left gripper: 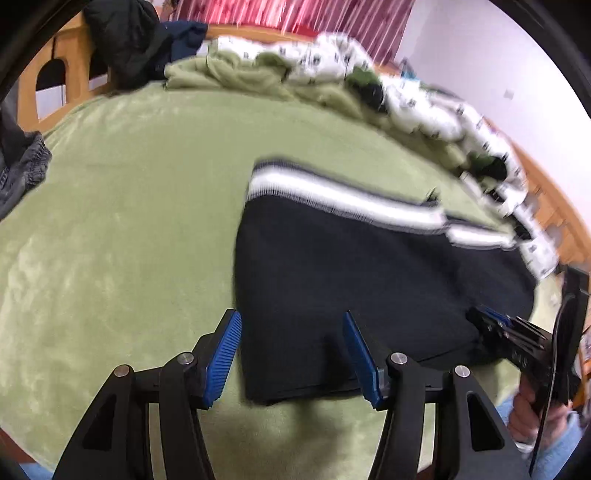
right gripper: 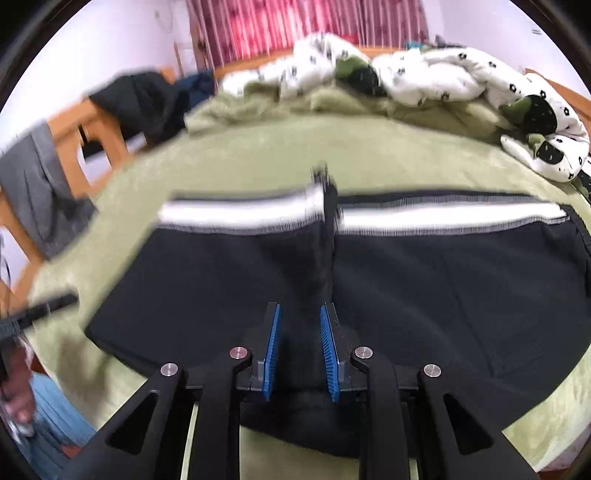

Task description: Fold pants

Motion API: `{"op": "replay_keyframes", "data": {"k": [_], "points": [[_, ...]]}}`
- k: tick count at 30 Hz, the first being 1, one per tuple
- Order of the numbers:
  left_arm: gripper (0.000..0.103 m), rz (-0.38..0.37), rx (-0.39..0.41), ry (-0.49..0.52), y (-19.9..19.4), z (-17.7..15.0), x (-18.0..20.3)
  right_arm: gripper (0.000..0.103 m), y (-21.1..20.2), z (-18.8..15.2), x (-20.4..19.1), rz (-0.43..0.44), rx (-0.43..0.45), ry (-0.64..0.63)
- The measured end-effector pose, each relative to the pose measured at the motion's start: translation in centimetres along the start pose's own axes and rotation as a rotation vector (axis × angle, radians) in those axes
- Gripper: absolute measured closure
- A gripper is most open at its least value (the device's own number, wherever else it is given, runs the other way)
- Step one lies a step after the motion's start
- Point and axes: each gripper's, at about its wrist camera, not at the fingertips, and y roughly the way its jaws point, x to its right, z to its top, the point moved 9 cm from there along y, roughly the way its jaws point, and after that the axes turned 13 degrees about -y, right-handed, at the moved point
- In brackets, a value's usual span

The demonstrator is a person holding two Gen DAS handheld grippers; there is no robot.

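Left jaws, left wrist view: left gripper (left gripper: 291, 354) stands about half open, its blue pads (left gripper: 223, 360) spread apart, nothing pressed between them.
Pants, left wrist view: black pants (left gripper: 369, 280) lie flat on the green blanket (left gripper: 122, 229), filling the centre and right of the frame; a white stripe (left gripper: 332, 194) runs along their upper edge, blurred. The near left corner of the pants shows in the gap between the pads, and the right pad overlaps the cloth in the picture; whether it touches I cannot tell.
Other gripper, left wrist view: right gripper (left gripper: 480, 317) enters at the lower right over the pants' edge, with a hand (left gripper: 532, 410) on its handle below it.
Background, left wrist view: white patterned duvet (left gripper: 406, 96) bunched along the upper right, dark clothes (left gripper: 125, 37) on the wooden bed frame (left gripper: 33, 88) at the upper left, grey garment (left gripper: 26, 170) at the left edge.
Right jaws, right wrist view: right gripper (right gripper: 300, 350) has a narrow gap; the pads are parted and a raised ridge of black cloth sits between them without being pinched.
Pants, right wrist view: pants (right gripper: 443, 288) spread across the middle of the frame, white stripe (right gripper: 443, 216) along the far edge, a dark fold running down the centre toward the jaws.
Other gripper, right wrist view: left gripper (right gripper: 40, 308) shows blurred at the left edge.
Background, right wrist view: duvet (right gripper: 436, 77) at the upper right, red curtain (right gripper: 303, 26) at the top.
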Motion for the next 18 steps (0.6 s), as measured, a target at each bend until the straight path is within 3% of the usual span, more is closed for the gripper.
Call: {"op": "replay_keyframes", "data": {"k": [2,6,9,12,15,18], "points": [[0.044,0.057,-0.028,0.005,2.0,-2.3,-1.0,0.074,1.6,-2.3,0.0,-0.014,-0.07,-0.001],[0.043,0.06,-0.018,0.02,1.1,-3.5,-0.8,0.073,1.2,-4.0,0.0,0.025,-0.059,0.045],[0.043,0.036,-0.03,0.003,-0.5,-2.6,-0.7,0.065,0.2,-4.3,-0.1,0.005,-0.073,0.027],[0.043,0.022,0.022,-0.027,-2.6,-1.1,-1.1,0.063,-1.5,-3.9,0.5,-0.009,-0.066,0.049],[0.043,0.013,0.057,-0.06,-4.2,0.1,-1.5,0.061,-4.3,-3.2,2.5,-0.108,-0.047,0.063],[0.043,-0.015,0.07,-0.103,-5.3,0.7,-1.9,0.06,-7.1,-3.1,5.0,-0.154,-0.01,0.071]]}}
